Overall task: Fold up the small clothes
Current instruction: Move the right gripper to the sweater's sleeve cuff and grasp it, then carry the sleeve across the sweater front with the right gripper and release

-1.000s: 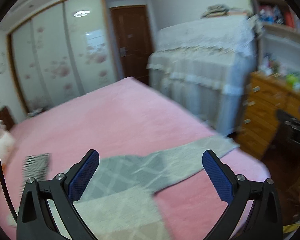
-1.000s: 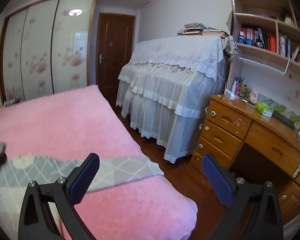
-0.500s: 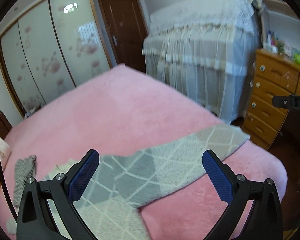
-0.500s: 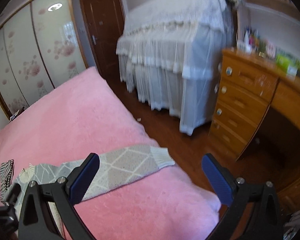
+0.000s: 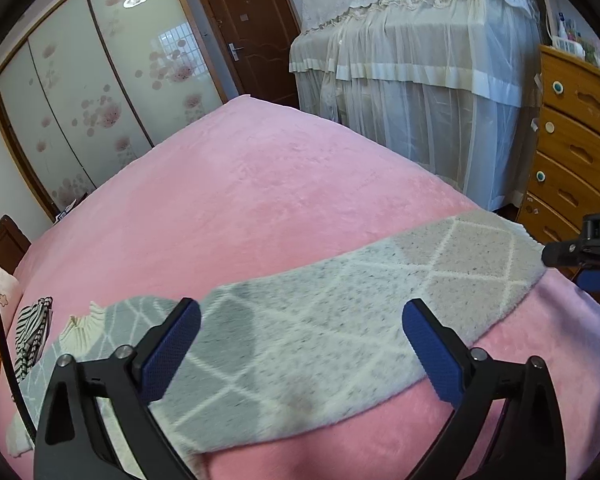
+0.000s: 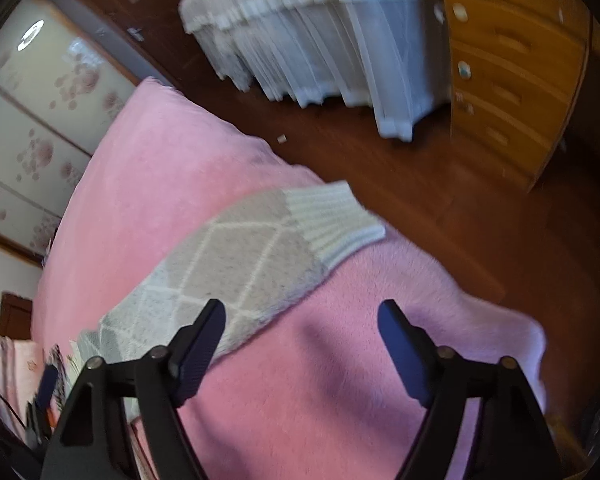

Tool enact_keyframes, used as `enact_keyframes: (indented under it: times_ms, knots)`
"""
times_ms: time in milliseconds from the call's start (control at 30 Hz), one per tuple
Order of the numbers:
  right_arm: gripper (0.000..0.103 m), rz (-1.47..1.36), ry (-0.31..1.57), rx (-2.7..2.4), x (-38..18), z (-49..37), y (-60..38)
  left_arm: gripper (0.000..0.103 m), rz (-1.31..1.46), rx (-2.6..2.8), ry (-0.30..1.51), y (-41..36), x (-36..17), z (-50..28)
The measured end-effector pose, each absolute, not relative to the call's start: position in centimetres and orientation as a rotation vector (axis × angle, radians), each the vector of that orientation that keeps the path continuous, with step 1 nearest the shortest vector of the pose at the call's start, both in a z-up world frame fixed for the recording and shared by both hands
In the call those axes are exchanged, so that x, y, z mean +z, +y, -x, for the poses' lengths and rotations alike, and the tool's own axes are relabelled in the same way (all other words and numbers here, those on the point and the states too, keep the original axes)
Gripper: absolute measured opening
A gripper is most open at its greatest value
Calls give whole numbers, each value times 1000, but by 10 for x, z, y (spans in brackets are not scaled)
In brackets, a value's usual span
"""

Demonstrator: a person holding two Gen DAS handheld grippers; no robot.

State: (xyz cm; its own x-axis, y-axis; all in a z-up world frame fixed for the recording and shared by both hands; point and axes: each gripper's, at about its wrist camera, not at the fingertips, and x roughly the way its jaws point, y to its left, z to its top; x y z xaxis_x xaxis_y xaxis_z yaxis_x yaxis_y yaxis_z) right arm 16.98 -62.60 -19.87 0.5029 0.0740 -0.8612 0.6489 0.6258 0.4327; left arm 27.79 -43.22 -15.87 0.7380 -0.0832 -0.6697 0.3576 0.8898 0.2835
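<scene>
Our left gripper (image 5: 300,354) hangs over the grey knit sweater (image 5: 340,320), jaws spread wide and gripping nothing; the diamond-patterned sleeve lies flat on the pink blanket (image 5: 260,184) and passes beneath and between the two blue pads. Our right gripper (image 6: 302,346) is closing its jaws, which are still well apart and empty: the sleeve's lower edge runs just beside the left jaw, bare blanket lies between them, and the ribbed white cuff (image 6: 332,220) lies ahead, at the bed's edge.
</scene>
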Motion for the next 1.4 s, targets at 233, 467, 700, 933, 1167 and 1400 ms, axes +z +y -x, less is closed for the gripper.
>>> enact_keyframes:
  times_ms: [233,467,700,933,1167,1400]
  knots:
    - [68,-960,1014,-401,-230,-182,-641,86,-379,-218,792,-439,-176,-300]
    - [34,-929,1004,-378,-231,-204,-643,85,-351,-210,809,-435,-170,-302]
    - [10,-676,936,-355,-182,-204,-608,85,-330,-201,763,-410,-139,-296]
    - [10,-448,879,-326,-133,-202,-560,85,-279,-170,784,-373,-115,-294]
    - [10,-361,848,-302,-106,-197,-531,85,-275,-156,774,-351,-98,-282]
    - [10,-346,813,-269,-80,-185,-503,85,-253,-155,780,-326,-80,-266]
